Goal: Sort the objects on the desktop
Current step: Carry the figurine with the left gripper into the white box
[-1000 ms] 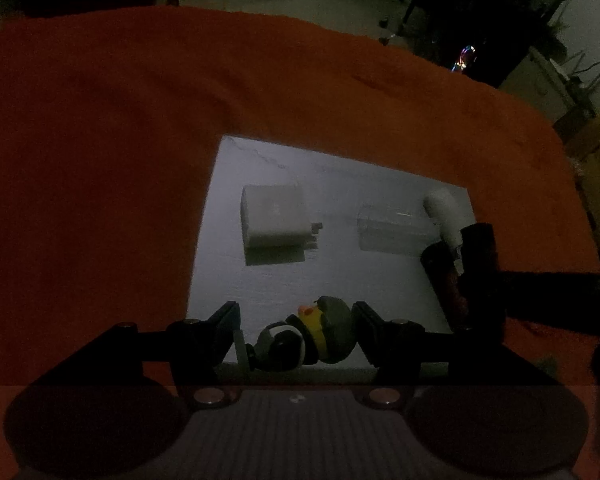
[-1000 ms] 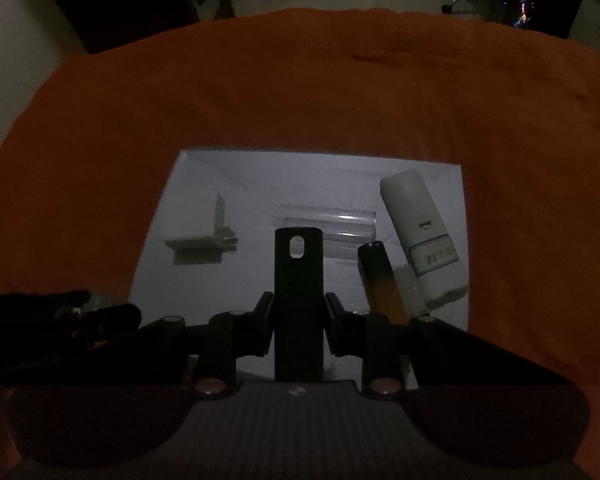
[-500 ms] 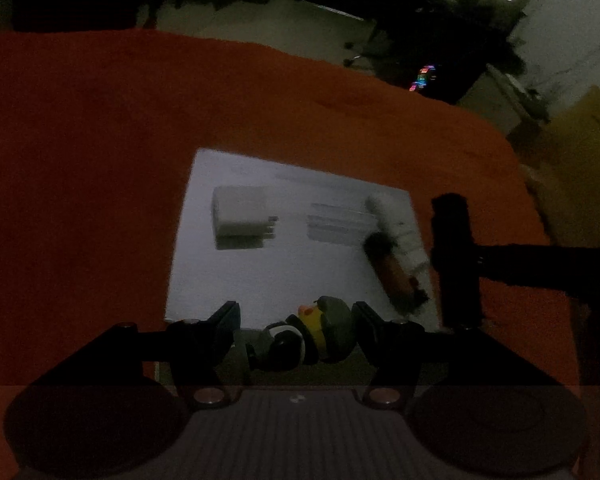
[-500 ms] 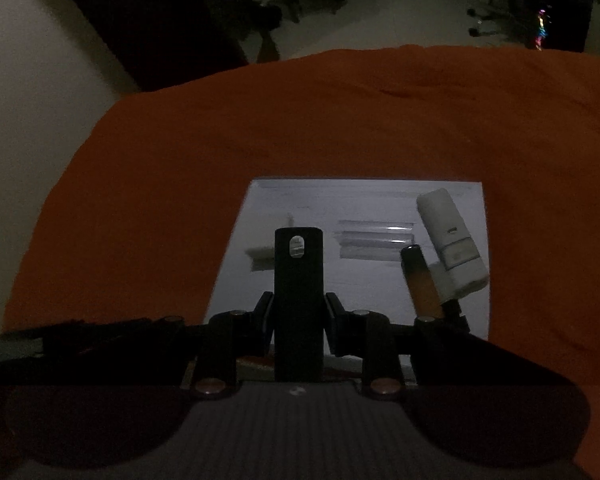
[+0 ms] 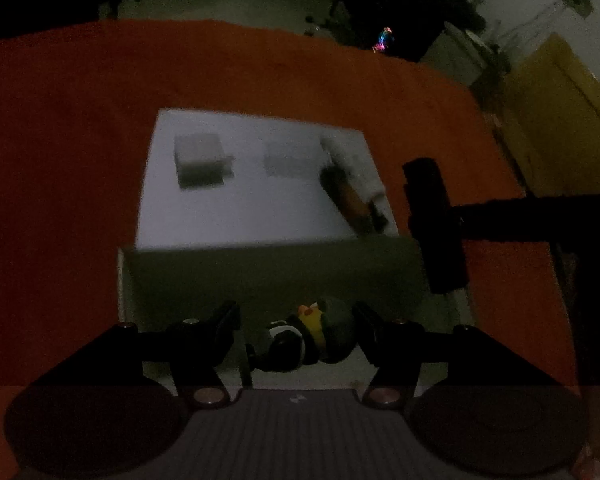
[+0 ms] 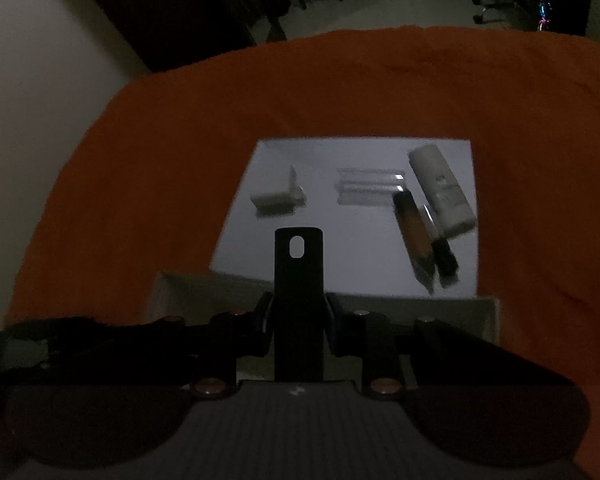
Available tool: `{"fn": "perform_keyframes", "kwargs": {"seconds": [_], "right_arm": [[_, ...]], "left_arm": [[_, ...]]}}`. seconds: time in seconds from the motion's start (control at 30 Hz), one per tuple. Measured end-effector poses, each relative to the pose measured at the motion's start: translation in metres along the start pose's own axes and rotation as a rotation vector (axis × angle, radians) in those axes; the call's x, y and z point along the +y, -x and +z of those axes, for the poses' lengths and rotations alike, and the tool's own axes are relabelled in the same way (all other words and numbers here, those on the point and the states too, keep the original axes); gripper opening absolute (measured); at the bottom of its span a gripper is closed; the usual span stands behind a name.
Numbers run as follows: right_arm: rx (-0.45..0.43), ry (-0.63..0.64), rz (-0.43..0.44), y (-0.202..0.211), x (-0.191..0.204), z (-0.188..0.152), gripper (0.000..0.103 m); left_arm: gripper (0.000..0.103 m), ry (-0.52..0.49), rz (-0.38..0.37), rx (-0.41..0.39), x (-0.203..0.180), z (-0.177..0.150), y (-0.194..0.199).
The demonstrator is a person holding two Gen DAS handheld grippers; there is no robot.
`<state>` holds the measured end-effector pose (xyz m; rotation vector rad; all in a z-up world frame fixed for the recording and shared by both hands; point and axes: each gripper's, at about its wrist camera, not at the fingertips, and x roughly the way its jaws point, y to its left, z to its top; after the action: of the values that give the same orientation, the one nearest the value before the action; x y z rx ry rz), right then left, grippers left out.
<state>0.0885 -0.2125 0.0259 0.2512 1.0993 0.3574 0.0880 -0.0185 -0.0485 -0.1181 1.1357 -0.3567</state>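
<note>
**Operator:** Two loads are in hand. My left gripper (image 5: 296, 336) is about half open and clamped on a small duck figurine (image 5: 312, 338) with a green helmet. My right gripper (image 6: 299, 320) is closed narrow on a flat black bar (image 6: 299, 280) with a slot near its tip. Both hang above the near wall of a shallow box (image 6: 380, 304).

**Supervisor:** Procedure for the drop?

**Operator:** As I judge it: bring each load fully inside the box wall, lower it close to the floor, then open one gripper at a time. The figurine is rounded and will probably roll, so I would release it low. The bar stands up between the fingers; I would tip it flat before letting go.

**Supervisor:** Surface and surroundings?

**Operator:** An orange cloth (image 6: 340, 92) covers the table. On it lies a white sheet (image 5: 240, 208) carrying a white power adapter (image 5: 198, 156), a clear case (image 6: 370, 186), a white tube (image 6: 440, 188) and an amber bottle (image 6: 414, 236), touching the tube. Lighting is dim; beyond the table are bare floor and dark furniture, and the left view is blurred.
</note>
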Motion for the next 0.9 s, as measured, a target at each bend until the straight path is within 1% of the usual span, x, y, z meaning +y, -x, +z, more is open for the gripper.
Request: {"fn": "perform_keyframes", "kwargs": {"seconds": [0.13,0.27,0.4,0.47,0.57,0.7,0.8,0.9], "right_arm": [[0.032,0.0,-0.002,-0.004,-0.001,-0.017,0.028],[0.066,0.012,-0.004,-0.01,-0.002,-0.039,0.028],[0.117,0.029,-0.053,-0.026,-0.012,-0.061,0.028],[0.147,0.061,-0.104,-0.032,-0.017,-0.072,0.028],[0.193,0.149,-0.186,-0.045,-0.023,-0.091,0.028],[0.25,0.157,-0.197,-0.058,-0.03,-0.11,0.028],[0.267,0.169,-0.2,-0.064,-0.031,-0.119,0.028],[0.275,0.166,-0.212,-0.068,-0.032,-0.123,0.028]], "left_arm": [[0.057,-0.006,0.003,0.059,-0.005,-0.023,-0.015],[0.057,-0.029,0.03,0.079,-0.008,-0.044,-0.023],[0.057,-0.024,0.068,0.099,-0.003,-0.056,-0.03],[0.057,-0.037,0.087,0.102,0.0,-0.061,-0.033],[0.057,-0.081,0.095,0.138,0.003,-0.069,-0.039],[0.057,-0.129,0.132,0.155,0.008,-0.082,-0.044],[0.057,-0.156,0.152,0.16,0.01,-0.089,-0.047],[0.057,-0.183,0.153,0.16,0.006,-0.092,-0.048]]}}
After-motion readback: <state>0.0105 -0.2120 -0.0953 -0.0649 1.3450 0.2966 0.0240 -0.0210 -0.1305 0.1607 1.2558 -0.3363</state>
